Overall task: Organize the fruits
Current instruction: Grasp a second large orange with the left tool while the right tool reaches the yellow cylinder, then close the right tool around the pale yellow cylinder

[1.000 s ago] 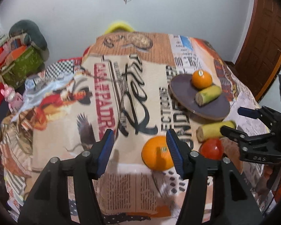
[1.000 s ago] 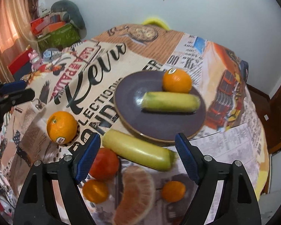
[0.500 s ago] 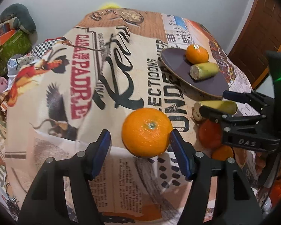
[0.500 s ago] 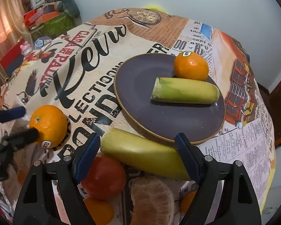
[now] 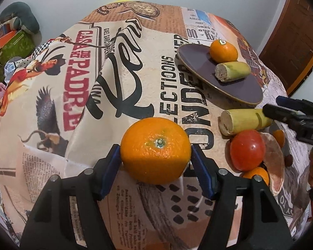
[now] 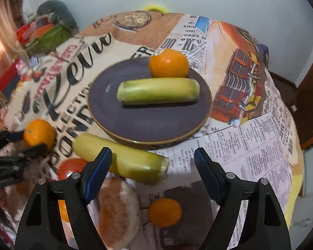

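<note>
The left gripper (image 5: pixel 155 158) has its blue pads on either side of a large orange (image 5: pixel 155 151), touching its flanks at about three and nine o'clock; it looks clenched on the fruit, though the orange seems to rest on the printed tablecloth (image 5: pixel 119 87) and not yet lifted; gripping across the widest part makes sense for a round fruit that would otherwise roll.

The right gripper (image 6: pixel 153 164) is released, its jaws spread wide with nothing between the pads; it hovers over the near end of a loose banana piece (image 6: pixel 123 158), which lies on the cloth just at the plate's six o'clock edge; the wide opening suits taking the piece across its thickness.

The dark purple plate (image 6: pixel 148 123) is evidently the collecting place; it already holds a smaller orange (image 6: pixel 168 63) at its twelve o'clock and a cut banana piece (image 6: pixel 158 90) across its middle, the two touching; the bare half toward six o'clock leaves room for more.

Fruits not yet sorted cluster at the plate's seven o'clock: a tomato (image 5: pixel 247 150) just beside the loose banana piece, a peeled citrus segment (image 6: pixel 116 210) and a small mandarin (image 6: pixel 164 212) near the right gripper's base; another small orange fruit is partly hidden under the tomato.

My judgement: two pickups are in hand at once, orange on the left and banana on the right, with the task roughly a third done.
</note>
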`<state>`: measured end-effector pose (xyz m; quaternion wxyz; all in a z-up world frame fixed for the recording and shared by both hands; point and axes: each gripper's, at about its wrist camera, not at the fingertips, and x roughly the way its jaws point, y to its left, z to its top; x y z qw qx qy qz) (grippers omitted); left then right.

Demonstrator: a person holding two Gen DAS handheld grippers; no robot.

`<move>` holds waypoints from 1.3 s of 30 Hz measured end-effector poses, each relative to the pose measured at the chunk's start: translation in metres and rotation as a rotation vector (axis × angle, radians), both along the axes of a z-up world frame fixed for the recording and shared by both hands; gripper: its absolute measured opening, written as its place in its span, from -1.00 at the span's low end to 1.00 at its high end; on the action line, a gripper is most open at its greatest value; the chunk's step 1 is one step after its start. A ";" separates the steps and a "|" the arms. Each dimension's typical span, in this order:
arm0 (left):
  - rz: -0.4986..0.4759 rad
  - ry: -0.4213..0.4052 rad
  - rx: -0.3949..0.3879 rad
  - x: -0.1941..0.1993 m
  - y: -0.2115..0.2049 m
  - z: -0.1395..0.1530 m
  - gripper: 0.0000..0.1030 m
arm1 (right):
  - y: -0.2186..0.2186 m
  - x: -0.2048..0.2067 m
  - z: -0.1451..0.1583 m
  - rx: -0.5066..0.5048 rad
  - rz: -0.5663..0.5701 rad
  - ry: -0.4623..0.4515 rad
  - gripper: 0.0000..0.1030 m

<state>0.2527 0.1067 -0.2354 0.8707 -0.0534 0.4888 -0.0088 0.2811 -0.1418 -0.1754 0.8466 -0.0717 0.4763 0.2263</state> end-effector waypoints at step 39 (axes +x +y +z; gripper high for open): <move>0.001 -0.088 -0.036 -0.023 -0.010 0.033 0.25 | -0.022 0.007 -0.013 -0.129 -0.034 -0.011 0.65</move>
